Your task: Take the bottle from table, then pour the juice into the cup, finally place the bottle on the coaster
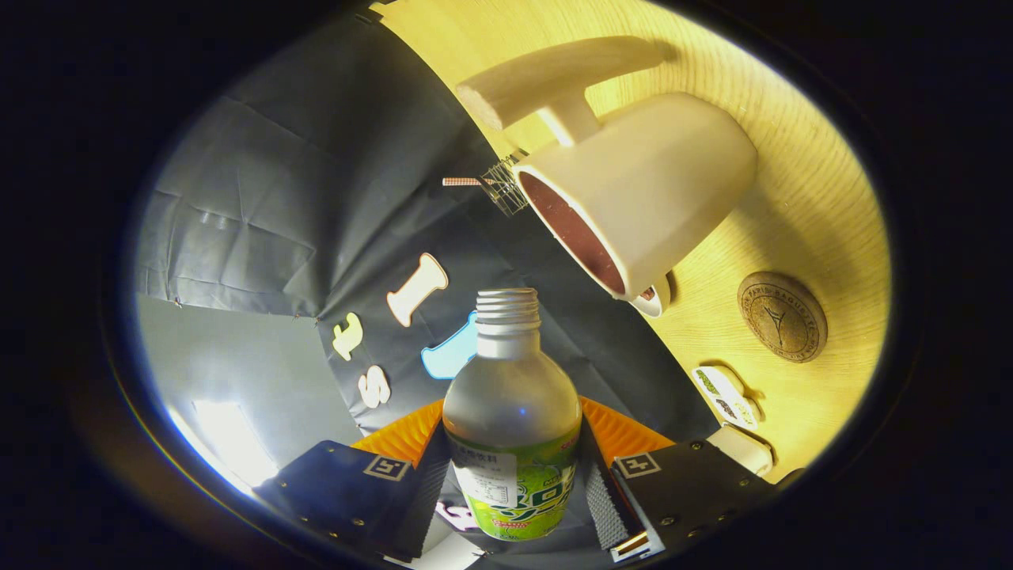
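Observation:
My gripper (513,483) is shut on a small bottle (510,427) with a green label, both fingers pressing its sides. The bottle has no cap and its threaded mouth points ahead, toward the rim of a white cup (641,198) with a long handle. The cup's inside is dark reddish. The whole view is rolled, so the wooden table (823,182) stands to the right of the bottle. A round cork coaster (782,317) lies on the table beyond the right finger, past the cup's base.
A small white cap-like piece (650,299) rests just under the cup's rim. Two small white objects (726,393) lie on the table near the right finger. A wire tool (498,184) with a striped handle pokes out behind the cup.

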`<state>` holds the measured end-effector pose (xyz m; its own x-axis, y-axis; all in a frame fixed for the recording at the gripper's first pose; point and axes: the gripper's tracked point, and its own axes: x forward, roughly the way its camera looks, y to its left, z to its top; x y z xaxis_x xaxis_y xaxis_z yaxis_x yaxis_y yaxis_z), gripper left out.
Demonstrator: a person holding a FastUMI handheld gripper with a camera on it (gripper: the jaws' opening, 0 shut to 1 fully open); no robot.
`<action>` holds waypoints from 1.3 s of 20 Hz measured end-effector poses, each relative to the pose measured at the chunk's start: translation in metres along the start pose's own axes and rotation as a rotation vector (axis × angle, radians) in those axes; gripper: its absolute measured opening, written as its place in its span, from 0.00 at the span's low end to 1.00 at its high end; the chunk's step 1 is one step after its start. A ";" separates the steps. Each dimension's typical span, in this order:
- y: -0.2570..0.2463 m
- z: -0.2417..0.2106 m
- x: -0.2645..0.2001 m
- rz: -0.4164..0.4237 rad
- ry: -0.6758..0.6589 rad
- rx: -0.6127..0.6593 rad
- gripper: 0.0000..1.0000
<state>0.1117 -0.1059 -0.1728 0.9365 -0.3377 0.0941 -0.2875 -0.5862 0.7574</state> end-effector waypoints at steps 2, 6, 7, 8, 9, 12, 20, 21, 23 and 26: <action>-0.003 0.000 0.001 -0.009 -0.002 -0.002 0.79; -0.009 -0.004 0.001 -0.021 0.010 -0.010 0.78; -0.010 -0.005 0.001 -0.022 0.014 -0.015 0.78; -0.008 -0.006 0.000 -0.023 0.020 -0.023 0.78; -0.008 -0.006 0.000 -0.026 0.023 -0.042 0.78; -0.011 -0.005 0.002 -0.046 0.026 -0.123 0.78; -0.009 0.000 -0.004 -0.063 0.036 -0.303 0.78; -0.004 -0.002 -0.004 -0.060 0.041 -0.331 0.78; 0.007 -0.007 -0.001 -0.048 0.053 -0.367 0.78; 0.005 -0.015 -0.001 -0.061 0.084 -0.473 0.78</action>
<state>0.1120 -0.0974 -0.1595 0.9675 -0.2408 0.0772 -0.1268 -0.1975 0.9721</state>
